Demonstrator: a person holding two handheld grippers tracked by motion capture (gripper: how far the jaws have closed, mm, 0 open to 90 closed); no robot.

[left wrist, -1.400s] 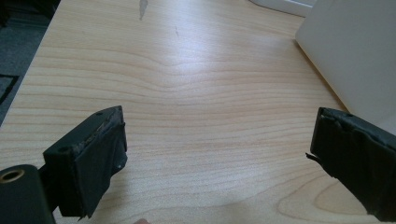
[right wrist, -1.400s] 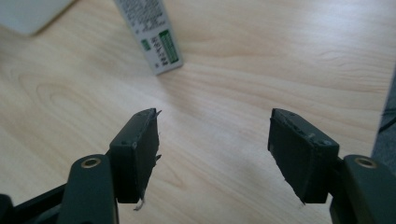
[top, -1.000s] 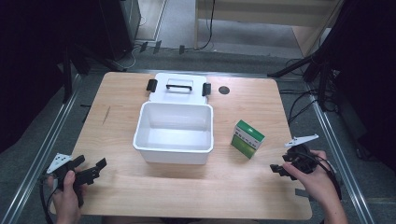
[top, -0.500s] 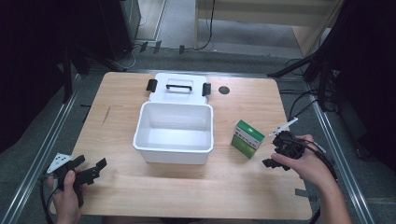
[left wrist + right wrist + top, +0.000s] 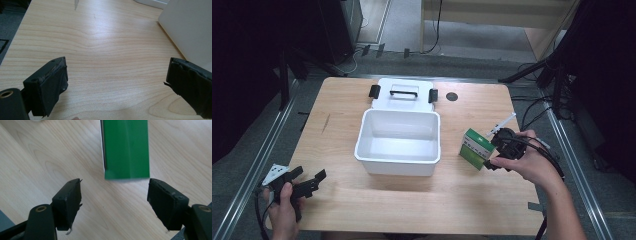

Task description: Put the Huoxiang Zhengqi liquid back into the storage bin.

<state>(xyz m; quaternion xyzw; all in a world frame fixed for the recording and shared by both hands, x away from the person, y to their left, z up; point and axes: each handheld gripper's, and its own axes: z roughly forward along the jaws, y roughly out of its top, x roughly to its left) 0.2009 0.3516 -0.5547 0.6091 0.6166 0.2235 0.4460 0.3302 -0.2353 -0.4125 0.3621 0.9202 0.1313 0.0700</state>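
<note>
A small green box (image 5: 476,146) stands on the wooden table to the right of the open white bin (image 5: 396,167). My right gripper (image 5: 492,150) hovers just right of the box, jaws pointed at it. In the right gripper view the green box (image 5: 126,150) lies just beyond the tips of my right gripper (image 5: 115,195), which is open with only bare wood between its fingers. My left gripper (image 5: 312,173) rests at the table's front left corner. In the left gripper view my left gripper (image 5: 116,75) is open wide over bare wood, with the bin's white wall (image 5: 190,27) at the right.
The bin's lid (image 5: 404,92) with black latches and a handle lies flat behind the bin. A small black round disc (image 5: 452,96) sits on the table near the lid's right end. Metal rails and cables run along both table sides.
My right hand has lifted from the table's right edge and moved left up to the green box. The left hand has kept still.
</note>
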